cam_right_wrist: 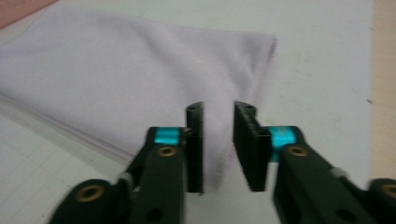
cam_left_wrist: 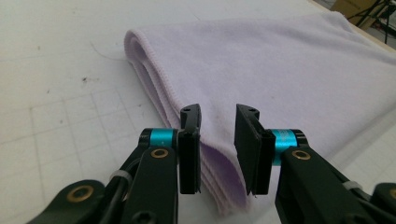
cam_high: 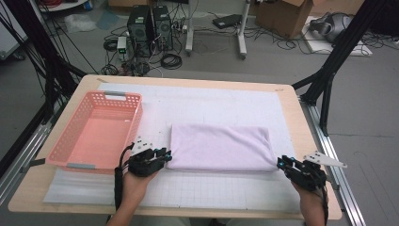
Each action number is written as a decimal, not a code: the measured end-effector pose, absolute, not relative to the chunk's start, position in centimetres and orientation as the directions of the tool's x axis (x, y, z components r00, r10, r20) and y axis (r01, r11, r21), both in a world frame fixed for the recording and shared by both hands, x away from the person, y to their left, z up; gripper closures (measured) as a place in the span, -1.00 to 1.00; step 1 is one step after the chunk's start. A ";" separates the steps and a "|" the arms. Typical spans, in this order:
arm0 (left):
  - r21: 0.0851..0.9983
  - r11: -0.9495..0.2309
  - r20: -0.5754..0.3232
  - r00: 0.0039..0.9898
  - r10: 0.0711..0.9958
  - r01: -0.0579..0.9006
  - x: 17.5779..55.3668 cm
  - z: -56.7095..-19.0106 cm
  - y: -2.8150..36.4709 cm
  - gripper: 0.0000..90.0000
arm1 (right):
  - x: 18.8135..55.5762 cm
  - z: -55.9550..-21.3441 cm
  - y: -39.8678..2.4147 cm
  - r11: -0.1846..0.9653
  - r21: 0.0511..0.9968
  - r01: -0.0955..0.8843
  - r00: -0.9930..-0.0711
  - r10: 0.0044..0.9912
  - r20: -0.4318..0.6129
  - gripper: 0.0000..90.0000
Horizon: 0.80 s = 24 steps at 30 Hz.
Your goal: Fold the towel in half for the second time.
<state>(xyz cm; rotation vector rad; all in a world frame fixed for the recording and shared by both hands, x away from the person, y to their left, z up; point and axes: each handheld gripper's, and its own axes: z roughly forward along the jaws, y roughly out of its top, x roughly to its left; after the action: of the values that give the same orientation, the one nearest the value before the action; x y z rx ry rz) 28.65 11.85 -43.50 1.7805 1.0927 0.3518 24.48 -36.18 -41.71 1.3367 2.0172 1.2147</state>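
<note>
Item: one folded pale lilac fleece towel, lying flat on the white gridded mat that covers the light wooden table, just right of the pink perforated plastic basket. My left gripper sits at the towel's near left corner; in the left gripper view its black jaws stand apart with the layered, stitched edge of the cloth between them, the pads not pressing on it, so that grip is released. My right gripper sits at the near right corner; in the right gripper view, which is somewhat blurred, its jaws are likewise parted with the towel's corner lying in the gap, loose and unclamped. The towel rests on the mat along its whole length, between my two hands.
</note>
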 end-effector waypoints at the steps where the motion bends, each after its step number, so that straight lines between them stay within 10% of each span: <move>1: 0.838 -0.133 -0.229 0.562 0.795 0.530 28.9 -43.8 11.6 0.58 | 24.9 -41.9 -35.7 0.176 0.842 0.511 -0.462 0.881 0.097 0.79; 8: 0.800 -0.197 -0.203 0.563 0.801 0.568 29.2 -44.7 10.6 0.35 | 27.0 -44.1 -32.8 0.296 0.762 0.575 -0.508 0.860 0.049 0.69; 12: 0.795 -0.245 -0.142 0.563 0.814 0.555 28.9 -44.8 10.4 0.89 | 27.0 -44.0 -32.9 0.285 0.766 0.576 -0.515 0.854 0.069 0.60; 24: 0.798 -0.219 -0.165 0.553 0.817 0.562 28.3 -44.6 12.0 0.91 | 33.1 -42.9 -32.9 0.305 0.787 0.536 -0.524 0.852 0.027 0.65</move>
<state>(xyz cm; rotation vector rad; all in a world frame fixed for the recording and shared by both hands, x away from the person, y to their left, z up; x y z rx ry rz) 28.26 11.96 -44.60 1.9093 1.1192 0.3660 33.12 -32.89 -42.86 1.2383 2.1813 1.0833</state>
